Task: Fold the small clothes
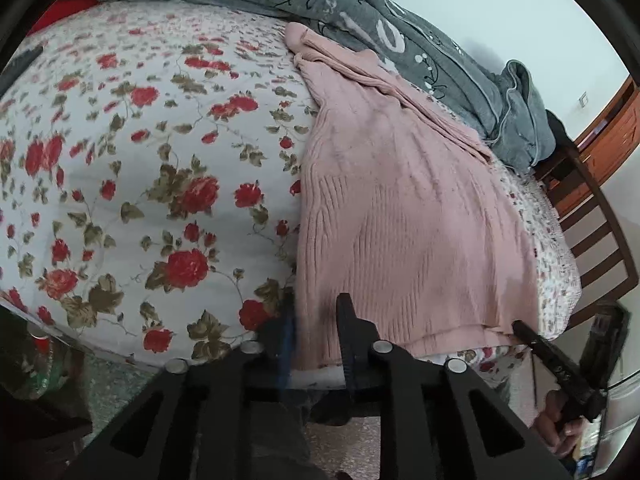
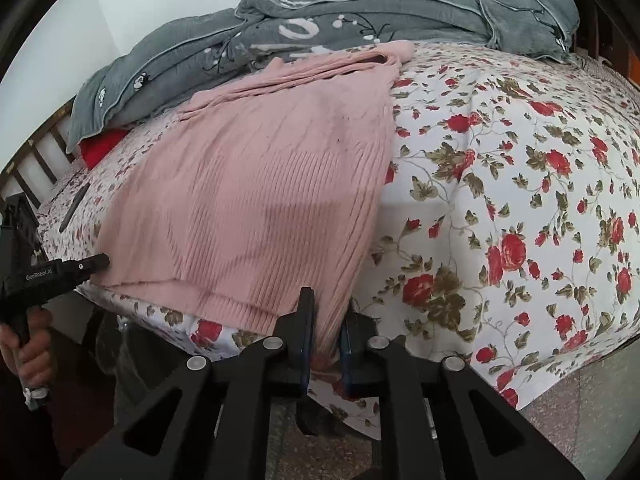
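on the flowered bed (image 2: 500, 168), near its front edge, the pink knit sweater (image 2: 256, 200) lies flat with its long axis running away from me toward the grey blanket (image 2: 320, 32) heaped at the far side. its hem is the end nearest me, and i hold both hem corners. my right hand-held gripper (image 2: 326, 320) is clenched on the hem corner that sits against the open flowered sheet, a pinch of pink knit caught between its blue pads. my left hand-held gripper (image 1: 316, 320) is clamped on the other hem corner; seen from the right wrist, its black tip (image 2: 96, 262) meets the sweater's edge there. both grippers point down and forward, so the whole garment stretches ahead of them. i judge the coming fold turns on that: the hem has to travel along the long axis, up and over toward the collar end near the blanket, both hands moving together to keep the edge straight.
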